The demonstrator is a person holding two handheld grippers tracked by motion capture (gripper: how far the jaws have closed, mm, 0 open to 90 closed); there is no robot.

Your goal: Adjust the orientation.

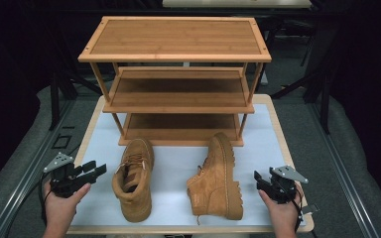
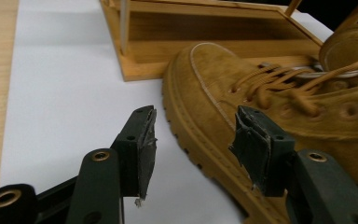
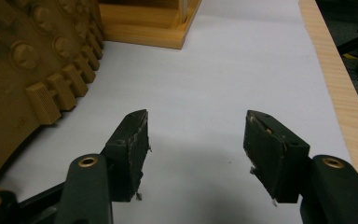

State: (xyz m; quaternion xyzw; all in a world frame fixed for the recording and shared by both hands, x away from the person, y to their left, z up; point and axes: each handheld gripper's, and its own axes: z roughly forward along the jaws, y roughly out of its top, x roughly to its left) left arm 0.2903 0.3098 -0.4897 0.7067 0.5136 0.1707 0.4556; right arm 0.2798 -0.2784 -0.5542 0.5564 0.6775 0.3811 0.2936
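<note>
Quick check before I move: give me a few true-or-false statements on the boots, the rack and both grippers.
1. The left boot stands upright. True.
2. The right boot stands upright too. False: it lies on its side, sole toward the right gripper.
3. The left gripper is shut on a boot. False: its jaws are open, holding nothing.
4. The right gripper is open. True.
5. A boot sits on the rack. False: both boots are on the white mat in front of it.

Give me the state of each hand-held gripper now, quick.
Left hand-held gripper: open, holding nothing, beside the upright boot.
Right hand-held gripper: open, holding nothing.
</note>
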